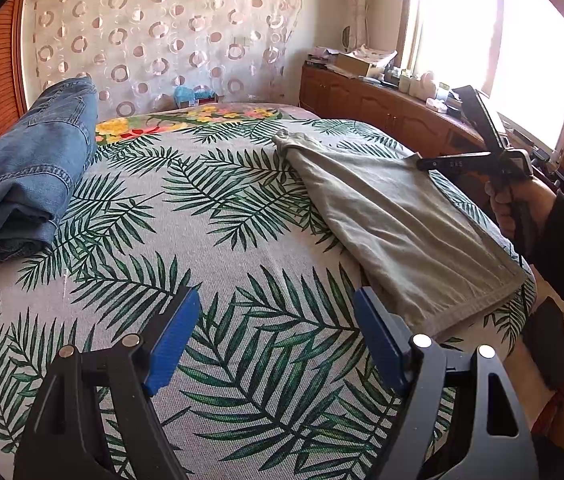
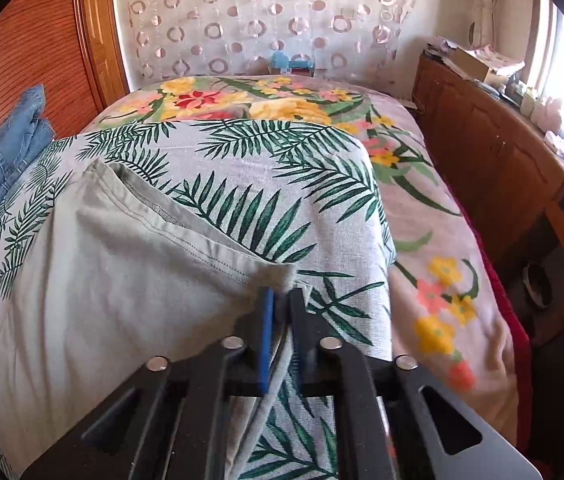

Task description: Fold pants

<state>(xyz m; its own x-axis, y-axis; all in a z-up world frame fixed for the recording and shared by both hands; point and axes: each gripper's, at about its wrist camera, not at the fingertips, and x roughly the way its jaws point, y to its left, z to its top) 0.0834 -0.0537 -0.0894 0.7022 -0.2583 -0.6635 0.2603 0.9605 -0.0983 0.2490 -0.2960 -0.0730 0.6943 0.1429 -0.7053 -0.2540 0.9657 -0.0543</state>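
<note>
Grey-green pants lie folded flat on the palm-leaf bedspread, at the right of the left wrist view. My left gripper is open and empty, hovering over the bedspread just left of the pants' near hem. My right gripper is shut on a corner of the pants, whose fabric runs between its fingers. The right gripper also shows in the left wrist view, at the pants' far right corner.
Folded blue jeans sit at the bed's far left. A flowered sheet covers the bed's right side. A wooden cabinet with clutter runs under the window on the right. A wooden wardrobe stands on the left.
</note>
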